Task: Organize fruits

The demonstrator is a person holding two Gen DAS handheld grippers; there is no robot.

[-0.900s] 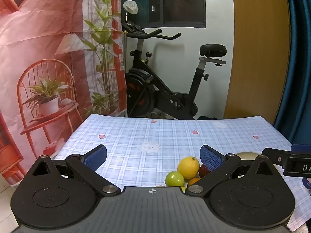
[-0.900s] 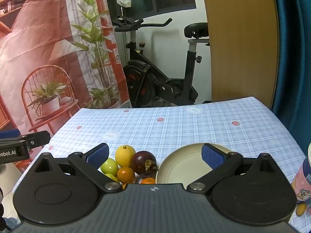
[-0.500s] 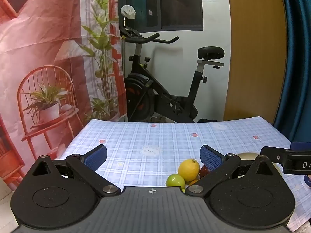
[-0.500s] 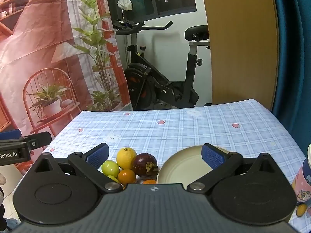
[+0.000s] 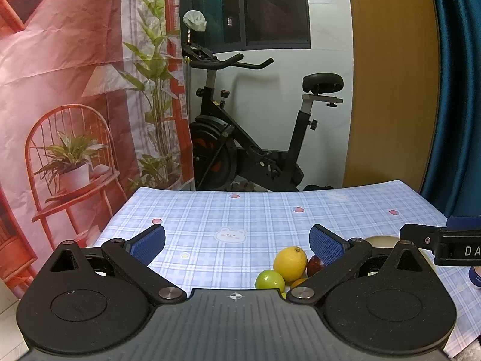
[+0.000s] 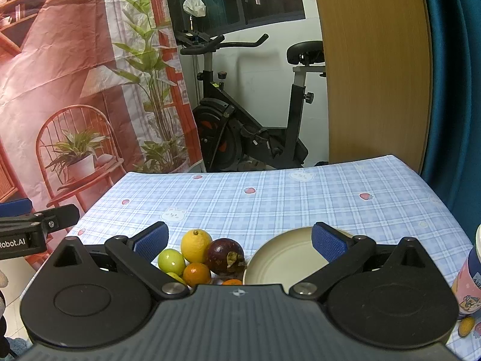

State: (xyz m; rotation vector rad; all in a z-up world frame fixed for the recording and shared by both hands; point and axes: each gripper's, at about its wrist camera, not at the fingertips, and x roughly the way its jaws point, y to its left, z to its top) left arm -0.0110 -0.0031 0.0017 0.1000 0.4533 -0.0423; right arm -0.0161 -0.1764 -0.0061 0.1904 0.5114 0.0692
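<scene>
I've got both grippers hovering over the near edge of the checked tablecloth point(image 6: 300, 198), angled down a little. My left gripper point(image 5: 237, 242) has its jaws spread as wide as they go, nothing between the blue pads. Same on my right gripper point(image 6: 239, 237): wide open, holding nothing. Through the right wrist view the fruit sits in a tight cluster: yellow lemon point(image 6: 196, 245) at the back, green fruit point(image 6: 171, 261) to its left, dark purple mangosteen point(image 6: 226, 255) to its right, a small orange point(image 6: 197, 274) in front, all touching. The cream plate point(image 6: 282, 258) lies just right of the mangosteen. A patterned cup point(image 6: 470, 276) stands at the far right.
</scene>
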